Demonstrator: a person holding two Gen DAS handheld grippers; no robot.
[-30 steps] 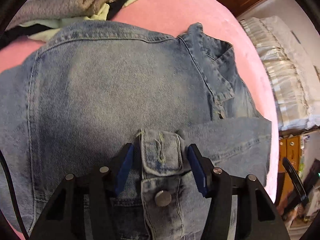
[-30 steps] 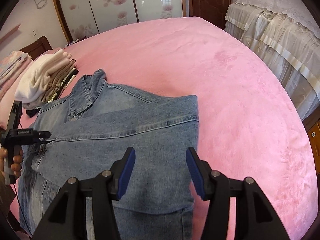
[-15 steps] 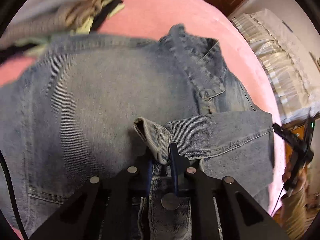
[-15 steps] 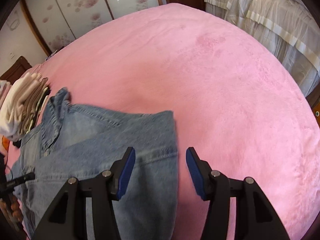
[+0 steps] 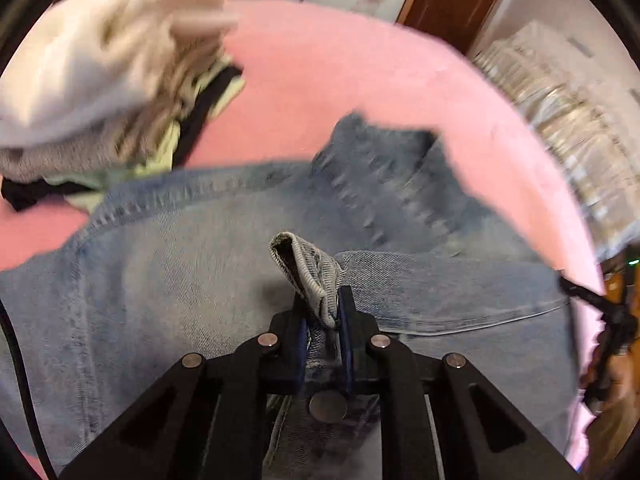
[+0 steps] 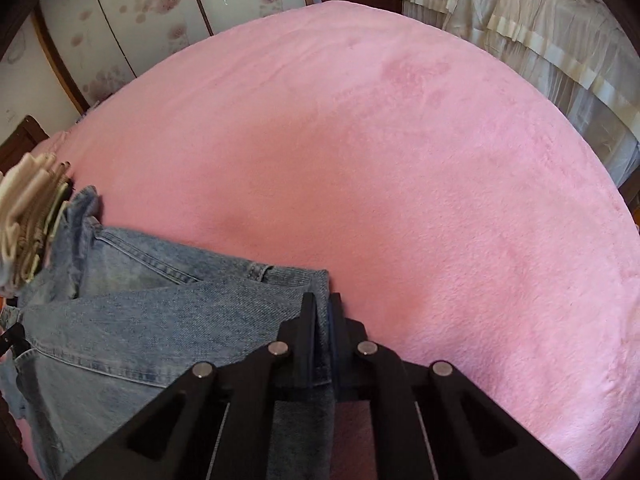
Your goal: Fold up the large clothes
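A pale blue denim jacket [image 5: 168, 280] lies spread on a pink bed [image 5: 340, 72], its collar [image 5: 384, 168] toward the far side. My left gripper [image 5: 323, 312] is shut on a buttoned cuff of the jacket [image 5: 308, 268], and the pinched fold stands up between the pads. In the right wrist view the same denim jacket [image 6: 132, 320] lies at the lower left. My right gripper [image 6: 322, 308] is shut on the jacket's right edge [image 6: 320, 280], where the denim meets the pink bed [image 6: 400, 160]. The other gripper and a hand show at the right edge of the left wrist view.
A pile of folded clothes [image 5: 100, 92], white on top with grey, pale green and black below, sits on the bed by the jacket's far left; the same folded pile [image 6: 28, 208] appears at the right wrist view's left edge. Cream frilled bedding [image 6: 540, 40] lies beyond the bed on the right.
Both grippers went from open to shut on the jacket: the left pinched the cuff and lifted it, the right came down over the jacket's right edge and closed on it.
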